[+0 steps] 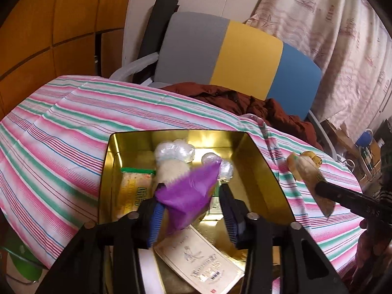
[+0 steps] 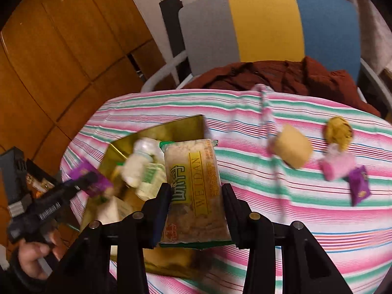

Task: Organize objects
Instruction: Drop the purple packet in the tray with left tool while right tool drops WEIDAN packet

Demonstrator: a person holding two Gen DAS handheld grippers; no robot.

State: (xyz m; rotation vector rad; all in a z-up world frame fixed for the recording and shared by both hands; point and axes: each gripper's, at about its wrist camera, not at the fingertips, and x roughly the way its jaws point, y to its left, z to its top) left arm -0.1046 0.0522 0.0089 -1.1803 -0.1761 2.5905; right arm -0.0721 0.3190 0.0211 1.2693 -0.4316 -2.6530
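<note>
Holding one snack each, both grippers work toward the gold tin [image 1: 264, 164], which stands open on the striped cloth [image 1: 61, 132] so that loose packets can be gathered inside. The left gripper [image 1: 191, 196] hangs directly over the tin with a purple packet [image 1: 188, 193] between its blue pads; the jaws are partly closed on it, and the packet sits tilted, low in the gap, above the snacks already inside. The right gripper [image 2: 196, 210] has its jaws closed on a clear cracker packet [image 2: 193, 186], held lengthwise along the fingers — just beside the tin's right edge, not yet over it. Four more snacks, among them a pink sweet [image 2: 338, 166], lie well apart on the cloth.
</note>
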